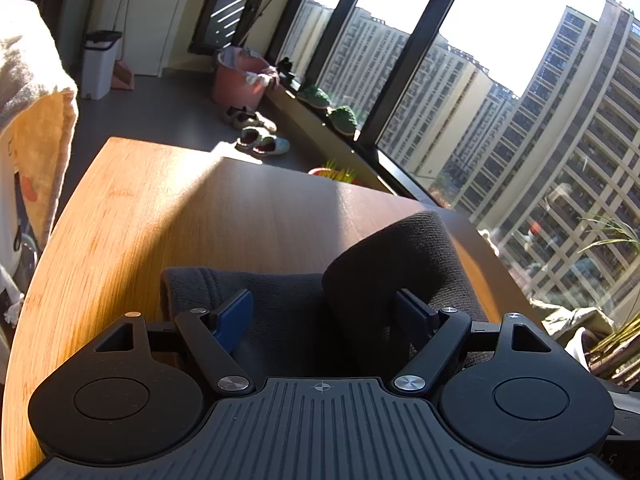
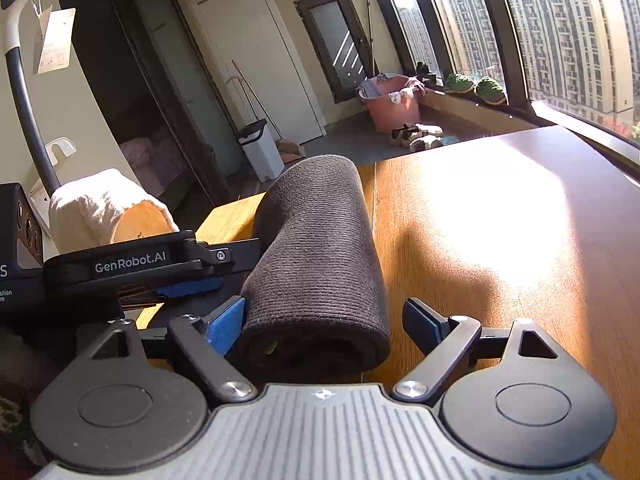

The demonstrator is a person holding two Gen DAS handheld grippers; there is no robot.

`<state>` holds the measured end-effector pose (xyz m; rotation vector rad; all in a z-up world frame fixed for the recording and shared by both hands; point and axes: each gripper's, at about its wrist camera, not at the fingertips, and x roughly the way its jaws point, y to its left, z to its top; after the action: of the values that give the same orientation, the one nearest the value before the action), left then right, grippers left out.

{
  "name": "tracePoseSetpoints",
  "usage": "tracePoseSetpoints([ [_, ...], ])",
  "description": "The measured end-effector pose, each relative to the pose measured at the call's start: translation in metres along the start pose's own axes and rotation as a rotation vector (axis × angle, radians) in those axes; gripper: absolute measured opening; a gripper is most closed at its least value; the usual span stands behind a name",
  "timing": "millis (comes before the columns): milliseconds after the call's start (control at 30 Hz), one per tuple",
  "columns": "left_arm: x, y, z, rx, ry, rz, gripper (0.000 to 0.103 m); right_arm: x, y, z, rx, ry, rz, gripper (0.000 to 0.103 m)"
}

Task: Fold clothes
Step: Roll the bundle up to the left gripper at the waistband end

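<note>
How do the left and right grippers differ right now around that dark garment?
The left gripper sits over flat cloth with the dark garment's raised fold by its right finger. The right gripper straddles the fold's open end, only its left pad touching. Both stand open, clamping nothing, above the wooden table.

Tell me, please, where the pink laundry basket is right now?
The pink laundry basket stands on the floor beyond the table, against the window ledge, with shoes just before it.
</note>
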<state>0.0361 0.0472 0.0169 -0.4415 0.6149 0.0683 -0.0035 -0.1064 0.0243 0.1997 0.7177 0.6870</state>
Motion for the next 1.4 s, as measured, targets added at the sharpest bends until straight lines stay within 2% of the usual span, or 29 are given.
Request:
tracePoseSetpoints([
  [67,0.000,0.002,-0.001,-0.005,-0.002,-0.008,0.084,0.001,-0.002,-0.006,-0.024,-0.001,0.015,0.070],
  [167,0.002,0.002,0.001,-0.017,-0.012,-0.014,0.084,-0.009,0.001,-0.006,-0.129,-0.029,-0.013,0.054],
  [267,0.002,0.002,0.005,-0.036,-0.022,-0.050,0.082,-0.011,0.006,0.006,-0.220,-0.036,-0.059,0.049],
  [367,-0.009,0.005,0.010,-0.054,-0.053,-0.087,0.083,-0.009,0.022,0.009,-0.396,-0.064,-0.141,0.049],
  [500,-0.032,0.016,0.021,-0.062,-0.112,-0.061,0.091,-0.001,0.053,-0.005,-0.658,-0.075,-0.243,0.052],
  [700,-0.041,0.011,0.026,-0.048,-0.103,-0.067,0.097,0.029,0.109,-0.071,-1.242,-0.127,-0.442,0.059],
  [800,-0.031,0.001,0.022,-0.007,-0.082,-0.046,0.096,0.032,0.119,-0.080,-1.310,-0.136,-0.422,0.064],
  [867,-0.025,-0.001,0.016,0.045,-0.076,0.027,0.093,0.021,0.118,-0.067,-1.214,-0.111,-0.319,0.069],
  [900,-0.025,0.002,0.013,0.059,-0.078,0.041,0.093,0.014,0.117,-0.058,-1.150,-0.092,-0.253,0.077],
  [933,-0.027,0.009,0.009,0.052,-0.077,0.041,0.093,0.006,0.112,-0.047,-1.066,-0.070,-0.184,0.081],
  [967,-0.030,0.015,0.005,0.041,-0.077,0.039,0.094,-0.005,0.103,-0.032,-0.944,-0.048,-0.080,0.084],
  [1000,-0.033,0.021,0.004,0.027,-0.079,0.034,0.094,-0.011,0.095,-0.022,-0.858,-0.036,-0.013,0.085],
  [1067,-0.039,0.031,0.000,0.014,-0.086,0.033,0.094,-0.019,0.068,0.004,-0.607,-0.009,0.095,0.086],
  [1133,-0.043,0.042,-0.003,-0.015,-0.083,0.031,0.096,-0.015,0.043,0.020,-0.403,0.015,0.144,0.087],
  [1200,-0.047,0.054,-0.004,-0.059,-0.077,0.015,0.096,-0.003,0.020,0.028,-0.258,0.025,0.172,0.088],
  [1267,-0.048,0.061,-0.005,-0.096,-0.072,0.003,0.096,0.013,0.011,0.028,-0.164,0.045,0.193,0.088],
  [1400,-0.048,0.067,-0.011,-0.128,-0.090,-0.030,0.093,0.038,-0.011,0.016,-0.006,0.091,0.302,0.088],
])
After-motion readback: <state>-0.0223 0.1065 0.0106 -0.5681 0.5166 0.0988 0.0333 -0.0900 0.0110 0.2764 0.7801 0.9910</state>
